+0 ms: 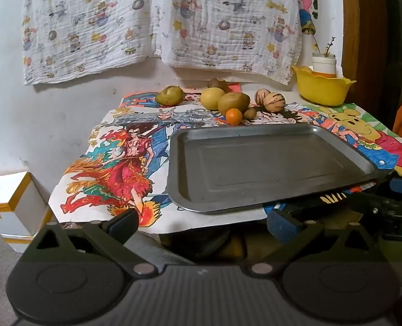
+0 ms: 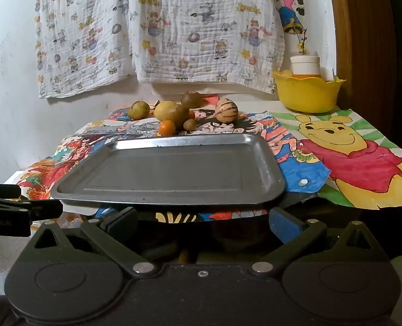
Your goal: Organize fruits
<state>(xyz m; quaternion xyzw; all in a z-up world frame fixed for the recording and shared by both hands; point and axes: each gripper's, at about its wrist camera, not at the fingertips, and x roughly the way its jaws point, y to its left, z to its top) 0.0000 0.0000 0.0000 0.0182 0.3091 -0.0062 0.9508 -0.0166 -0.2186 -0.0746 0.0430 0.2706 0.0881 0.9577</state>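
An empty grey metal tray point(image 1: 269, 190) point(image 2: 173, 190) lies on a table covered with cartoon drawings. Behind it sits a cluster of fruits: a small orange one point(image 1: 234, 116) point(image 2: 166, 128), a yellow lemon point(image 1: 212, 98) point(image 2: 166, 110), a brown-green round fruit point(image 1: 233, 103), a greenish fruit at the left point(image 1: 169, 95) point(image 2: 138, 109), two striped cream fruits point(image 1: 274, 102) point(image 2: 226, 110) and a tiny brown one point(image 1: 250, 113) point(image 2: 190, 124). My left gripper point(image 1: 202, 224) hovers open before the tray's near edge. My right gripper point(image 2: 203, 221) is open too, nothing between its fingers.
A yellow bowl point(image 1: 322, 88) point(image 2: 307, 92) holding a white jar stands at the back right corner. A printed cloth point(image 1: 157, 21) hangs on the wall behind. A white box with yellow trim point(image 1: 11, 203) sits on the floor at the left. The other gripper's body point(image 2: 11, 209) shows at the left.
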